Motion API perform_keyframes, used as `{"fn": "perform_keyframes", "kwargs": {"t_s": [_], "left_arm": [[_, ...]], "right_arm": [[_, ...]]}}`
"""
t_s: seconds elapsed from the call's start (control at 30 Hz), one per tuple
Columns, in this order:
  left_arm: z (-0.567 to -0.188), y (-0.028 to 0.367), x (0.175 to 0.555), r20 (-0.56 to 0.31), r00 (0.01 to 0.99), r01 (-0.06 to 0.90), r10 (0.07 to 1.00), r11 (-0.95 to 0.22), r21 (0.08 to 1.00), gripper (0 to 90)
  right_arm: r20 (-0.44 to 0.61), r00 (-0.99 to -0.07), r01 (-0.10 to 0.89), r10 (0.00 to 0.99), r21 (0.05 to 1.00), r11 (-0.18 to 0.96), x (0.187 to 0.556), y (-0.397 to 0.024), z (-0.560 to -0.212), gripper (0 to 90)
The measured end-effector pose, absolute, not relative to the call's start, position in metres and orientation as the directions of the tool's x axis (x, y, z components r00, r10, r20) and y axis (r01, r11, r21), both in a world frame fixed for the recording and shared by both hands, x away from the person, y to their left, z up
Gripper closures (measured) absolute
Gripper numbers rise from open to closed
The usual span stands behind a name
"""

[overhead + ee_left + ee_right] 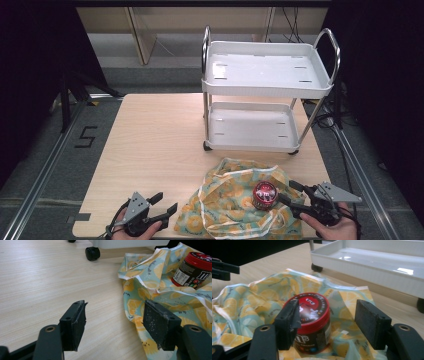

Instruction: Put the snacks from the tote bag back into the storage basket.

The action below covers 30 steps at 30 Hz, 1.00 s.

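Note:
A dark jar with a red lid (264, 195) (313, 320) (193, 270) stands upright on a crumpled cloth bag printed with lemons (235, 200) (155, 290) (257, 300) near the table's front edge. My right gripper (290, 194) (327, 322) is open just right of the jar, its jaws pointing at it. The jar sits ahead of the left jaw and is not between the pads. At the front left, my left gripper (165, 202) (115, 322) stands open over bare wood at the bag's left edge, holding nothing.
A white two-shelf trolley (267, 85) (374, 262) with chrome handles stands at the back right of the wooden table (150, 150), one black caster (92, 253) near the bag. Dark floor and metal rails flank the table.

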<state>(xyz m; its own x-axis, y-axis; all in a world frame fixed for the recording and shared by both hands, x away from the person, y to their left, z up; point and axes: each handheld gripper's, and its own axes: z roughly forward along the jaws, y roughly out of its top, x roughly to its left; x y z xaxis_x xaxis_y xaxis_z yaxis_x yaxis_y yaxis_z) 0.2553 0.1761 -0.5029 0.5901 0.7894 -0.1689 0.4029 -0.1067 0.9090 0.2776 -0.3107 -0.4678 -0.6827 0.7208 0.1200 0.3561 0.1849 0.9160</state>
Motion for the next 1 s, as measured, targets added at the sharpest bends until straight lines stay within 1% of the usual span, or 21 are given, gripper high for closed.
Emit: {"fn": "perform_keyframes", "kwargs": {"t_s": [0.03, 0.07, 0.1, 0.13, 0.17, 0.23, 0.3, 0.33, 0.37, 0.4, 0.47, 0.5, 0.53, 0.6, 0.63, 0.67, 0.73, 0.83, 0.9, 0.93, 1.0], "left_arm": [[-0.501, 0.178, 0.255, -0.137, 0.593, 0.4, 0.793, -0.143, 0.906, 34.4], [-0.501, 0.178, 0.255, -0.137, 0.593, 0.4, 0.793, -0.143, 0.906, 34.4], [-0.502, 0.178, 0.256, -0.133, 0.6, 0.391, 0.789, -0.144, 0.909, 34.4], [-0.502, 0.177, 0.255, -0.148, 0.592, 0.4, 0.792, -0.13, 0.907, 34.4], [-0.502, 0.178, 0.254, -0.137, 0.595, 0.4, 0.792, -0.145, 0.905, 34.4], [-0.502, 0.179, 0.255, -0.135, 0.601, 0.391, 0.788, -0.143, 0.909, 34.4], [-0.502, 0.178, 0.254, -0.153, 0.596, 0.404, 0.788, -0.13, 0.906, 34.4], [-0.502, 0.179, 0.255, -0.143, 0.603, 0.397, 0.785, -0.139, 0.907, 34.4], [-0.502, 0.179, 0.255, -0.143, 0.603, 0.397, 0.785, -0.139, 0.907, 34.4], [-0.502, 0.177, 0.254, -0.16, 0.599, 0.404, 0.785, -0.123, 0.906, 34.4], [-0.502, 0.178, 0.255, -0.126, 0.612, 0.387, 0.781, -0.157, 0.908, 34.4], [-0.502, 0.177, 0.254, -0.152, 0.601, 0.404, 0.785, -0.134, 0.905, 34.4], [-0.502, 0.177, 0.254, -0.152, 0.603, 0.402, 0.783, -0.134, 0.906, 34.4], [-0.502, 0.177, 0.254, -0.155, 0.598, 0.402, 0.786, -0.128, 0.907, 34.4], [-0.502, 0.178, 0.255, -0.146, 0.599, 0.396, 0.787, -0.133, 0.909, 34.4], [-0.502, 0.177, 0.254, -0.159, 0.589, 0.41, 0.792, -0.123, 0.904, 34.4], [-0.502, 0.177, 0.254, -0.161, 0.589, 0.411, 0.792, -0.122, 0.903, 34.4], [-0.501, 0.178, 0.255, -0.137, 0.602, 0.398, 0.786, -0.147, 0.906, 34.4], [-0.502, 0.178, 0.255, -0.136, 0.603, 0.397, 0.786, -0.148, 0.906, 34.4], [-0.502, 0.178, 0.255, -0.133, 0.604, 0.395, 0.786, -0.151, 0.906, 34.4], [-0.502, 0.178, 0.255, -0.138, 0.607, 0.394, 0.783, -0.145, 0.908, 34.4]], "right_arm": [[0.127, -0.678, 0.367, 0.724, 0.912, 0.184, 0.276, -0.31, -0.467, 36.4], [0.142, -0.683, 0.385, 0.717, 0.904, 0.187, 0.275, -0.308, -0.466, 35.6], [0.112, -0.697, 0.359, 0.708, 0.91, 0.209, 0.276, -0.308, -0.466, 34.4], [0.13, -0.702, 0.381, 0.7, 0.899, 0.215, 0.274, -0.306, -0.465, 33.3], [0.099, -0.713, 0.349, 0.694, 0.909, 0.228, 0.276, -0.304, -0.465, 32.0], [0.105, -0.721, 0.36, 0.685, 0.901, 0.242, 0.274, -0.299, -0.462, 30.1], [0.089, -0.731, 0.337, 0.677, 0.909, 0.244, 0.275, -0.296, -0.462, 28.9], [0.068, -0.735, 0.328, 0.674, 0.906, 0.266, 0.276, -0.296, -0.461, 28.8], [0.084, -0.74, 0.344, 0.668, 0.9, 0.267, 0.275, -0.294, -0.461, 28.5], [0.066, -0.746, 0.326, 0.663, 0.904, 0.276, 0.276, -0.293, -0.461, 27.6], [0.102, -0.744, 0.371, 0.66, 0.885, 0.281, 0.274, -0.291, -0.462, 27.2], [0.088, -0.75, 0.355, 0.656, 0.89, 0.286, 0.275, -0.29, -0.463, 26.7], [0.062, -0.766, 0.328, 0.64, 0.894, 0.306, 0.278, -0.29, -0.464, 26.1], [0.051, -0.766, 0.321, 0.641, 0.894, 0.313, 0.278, -0.289, -0.464, 26.0], [0.069, -0.769, 0.34, 0.635, 0.886, 0.315, 0.279, -0.287, -0.465, 25.6], [0.04, -0.769, 0.318, 0.639, 0.89, 0.327, 0.282, -0.287, -0.465, 25.4], [0.081, -0.758, 0.361, 0.647, 0.879, 0.313, 0.282, -0.285, -0.468, 25.3], [0.078, -0.758, 0.371, 0.647, 0.868, 0.33, 0.286, -0.283, -0.472, 25.2], [0.048, -0.772, 0.342, 0.634, 0.872, 0.349, 0.292, -0.282, -0.475, 24.4], [0.074, -0.766, 0.369, 0.638, 0.863, 0.344, 0.291, -0.281, -0.475, 24.3], [0.081, -0.764, 0.377, 0.64, 0.861, 0.341, 0.294, -0.28, -0.478, 24.2]]}}
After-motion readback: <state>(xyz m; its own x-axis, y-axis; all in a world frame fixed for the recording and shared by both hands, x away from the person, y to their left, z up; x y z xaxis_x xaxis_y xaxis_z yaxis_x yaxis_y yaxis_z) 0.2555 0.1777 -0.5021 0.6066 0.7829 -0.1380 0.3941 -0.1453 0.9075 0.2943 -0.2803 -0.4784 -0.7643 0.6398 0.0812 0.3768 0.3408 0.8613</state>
